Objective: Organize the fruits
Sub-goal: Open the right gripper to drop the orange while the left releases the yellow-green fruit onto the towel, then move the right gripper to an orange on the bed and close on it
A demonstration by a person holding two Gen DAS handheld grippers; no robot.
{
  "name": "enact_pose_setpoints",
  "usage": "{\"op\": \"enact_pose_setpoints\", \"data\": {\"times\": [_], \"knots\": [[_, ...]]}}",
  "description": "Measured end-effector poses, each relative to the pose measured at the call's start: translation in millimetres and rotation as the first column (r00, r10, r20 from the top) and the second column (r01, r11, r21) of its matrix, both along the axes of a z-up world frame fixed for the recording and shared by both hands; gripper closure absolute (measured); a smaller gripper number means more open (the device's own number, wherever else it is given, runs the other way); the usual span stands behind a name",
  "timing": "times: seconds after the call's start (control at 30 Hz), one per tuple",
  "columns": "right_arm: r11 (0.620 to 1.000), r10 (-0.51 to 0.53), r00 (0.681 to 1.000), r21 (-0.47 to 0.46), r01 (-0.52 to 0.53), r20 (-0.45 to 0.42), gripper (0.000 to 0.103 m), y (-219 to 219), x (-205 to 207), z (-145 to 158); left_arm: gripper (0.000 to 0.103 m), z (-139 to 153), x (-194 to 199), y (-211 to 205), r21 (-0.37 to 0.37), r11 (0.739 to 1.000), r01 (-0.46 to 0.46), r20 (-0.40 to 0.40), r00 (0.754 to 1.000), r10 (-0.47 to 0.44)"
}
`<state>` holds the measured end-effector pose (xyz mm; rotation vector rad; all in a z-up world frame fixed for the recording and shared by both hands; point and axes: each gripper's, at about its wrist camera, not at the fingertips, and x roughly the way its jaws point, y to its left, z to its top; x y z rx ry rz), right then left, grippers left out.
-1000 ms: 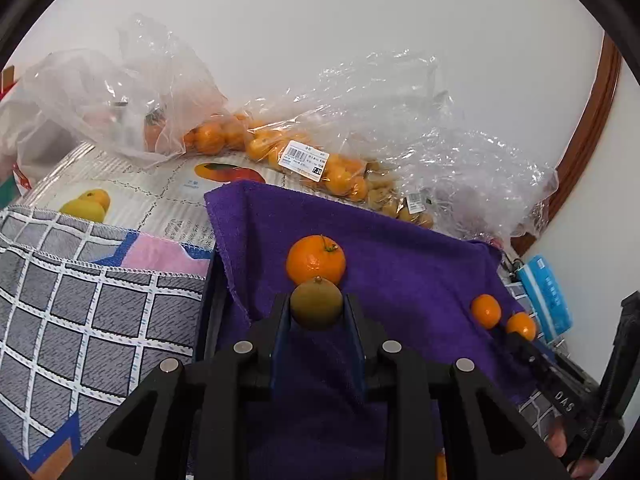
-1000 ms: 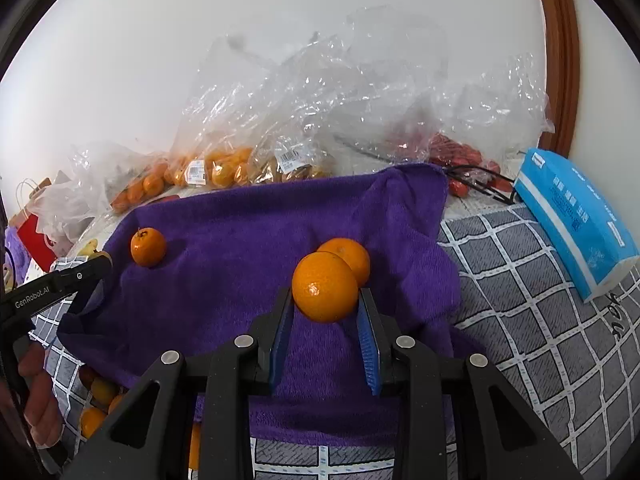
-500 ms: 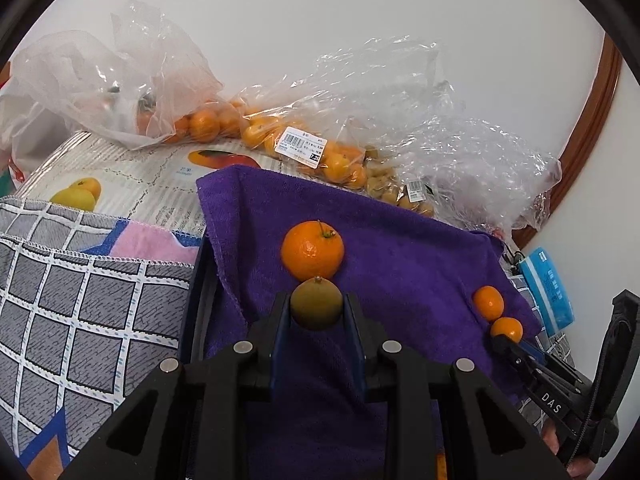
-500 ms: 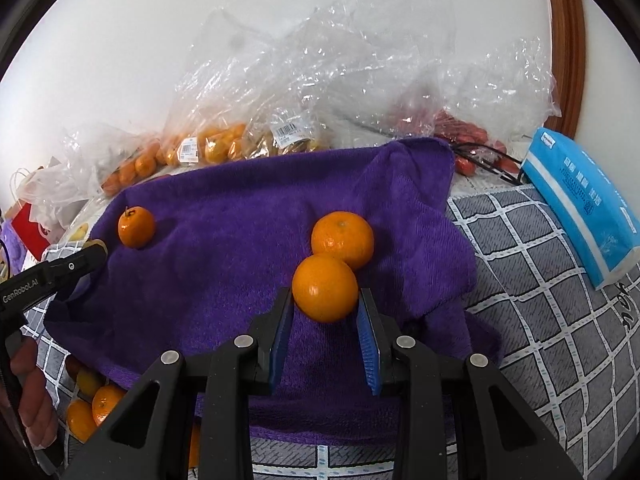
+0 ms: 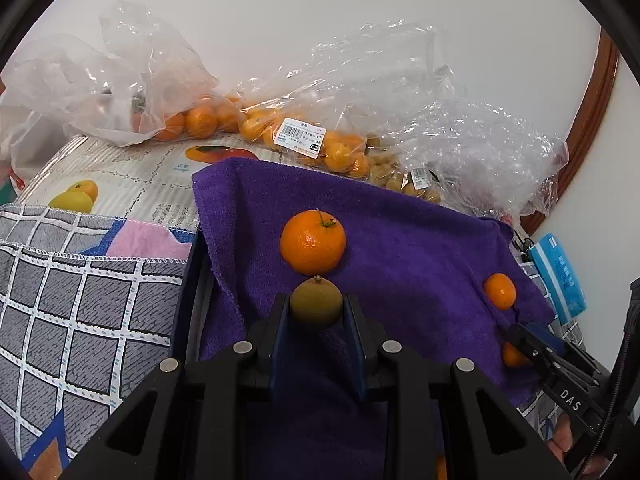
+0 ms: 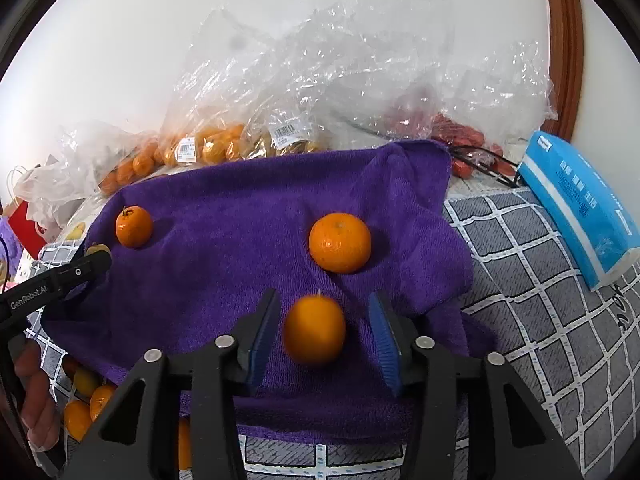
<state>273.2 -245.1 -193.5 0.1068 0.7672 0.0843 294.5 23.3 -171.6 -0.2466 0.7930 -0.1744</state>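
Two oranges lie on the purple towel [image 6: 224, 220]; right gripper [image 6: 325, 330], fingers just parting, releases a third [image 6: 315, 330]; left gripper [image 5: 316, 314] clenches a greenish fruit [image 5: 316, 307], unplaced.

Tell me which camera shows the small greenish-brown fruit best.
The left wrist view: the greenish-brown fruit sits centred and sharp, clamped in the left claw, stem end up. The right wrist view shows only a sliver at the far left, peeking above that claw's tip.
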Motion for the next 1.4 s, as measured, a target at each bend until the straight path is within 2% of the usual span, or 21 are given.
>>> {"op": "enact_pose_setpoints", "data": {"times": [0.2,0.33,0.63,0.87,1.0,1.2,1.4], "knots": [[1.000,-0.006,1.000,-0.009,0.006,0.019,0.051,1,-4,3,0.077,1,0,0,0.001,1.000,0.001,-0.001,1.000,-0.001],[1.000,-0.022,0.999,-0.007,0.022,0.042,0.050,0,-8,6,0.068,6,-4,1,0.010,1.000,-0.007,0.025,1.000,0.007],[0.998,-0.043,0.997,-0.032,0.046,0.069,0.050,0,-14,10,0.067,17,-10,8,-0.018,1.000,-0.014,0.064,0.998,0.016],[0.995,-0.065,0.987,-0.071,0.076,0.145,0.050,1,-24,24,0.064,27,-17,11,-0.026,0.999,-0.020,0.103,0.994,0.023],[0.997,-0.054,0.993,-0.049,0.060,0.104,0.050,1,-27,32,0.059,35,-24,12,-0.015,0.999,-0.032,0.145,0.989,0.033],[0.999,0.002,0.993,-0.035,0.002,0.117,0.050,23,-62,48,0.055,52,-35,13,-0.009,1.000,-0.026,0.198,0.980,0.027],[0.997,0.072,0.995,-0.022,-0.071,0.068,0.051,49,-91,44,0.054,60,-54,19,-0.017,1.000,-0.024,0.150,0.988,0.026]]}}
